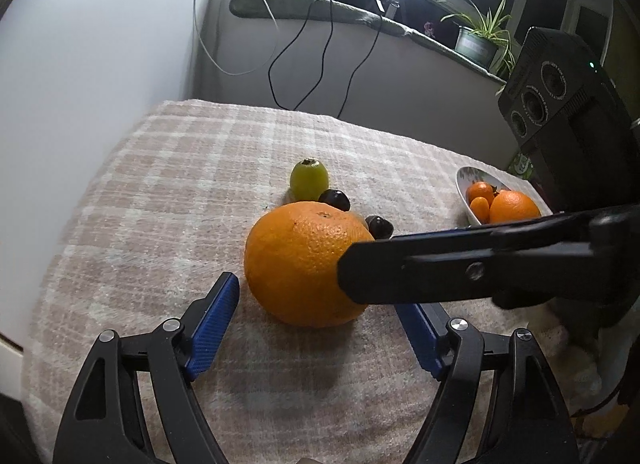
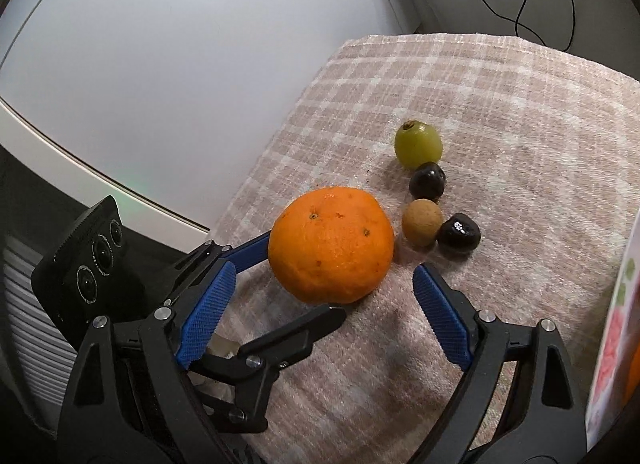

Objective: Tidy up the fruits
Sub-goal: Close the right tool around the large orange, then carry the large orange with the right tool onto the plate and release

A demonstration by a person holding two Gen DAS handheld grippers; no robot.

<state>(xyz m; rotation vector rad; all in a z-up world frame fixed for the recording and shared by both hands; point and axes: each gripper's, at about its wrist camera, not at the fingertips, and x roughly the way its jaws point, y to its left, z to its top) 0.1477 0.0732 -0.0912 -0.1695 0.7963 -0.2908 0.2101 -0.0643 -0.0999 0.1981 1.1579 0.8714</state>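
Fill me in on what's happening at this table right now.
A person is sorting fruit with two handheld grippers. Both the left gripper and the right gripper are open around the big orange on the checked cloth; neither grips it yet. A green fruit, two dark ones and a small brown one lie loose behind. The bowl already holds oranges.
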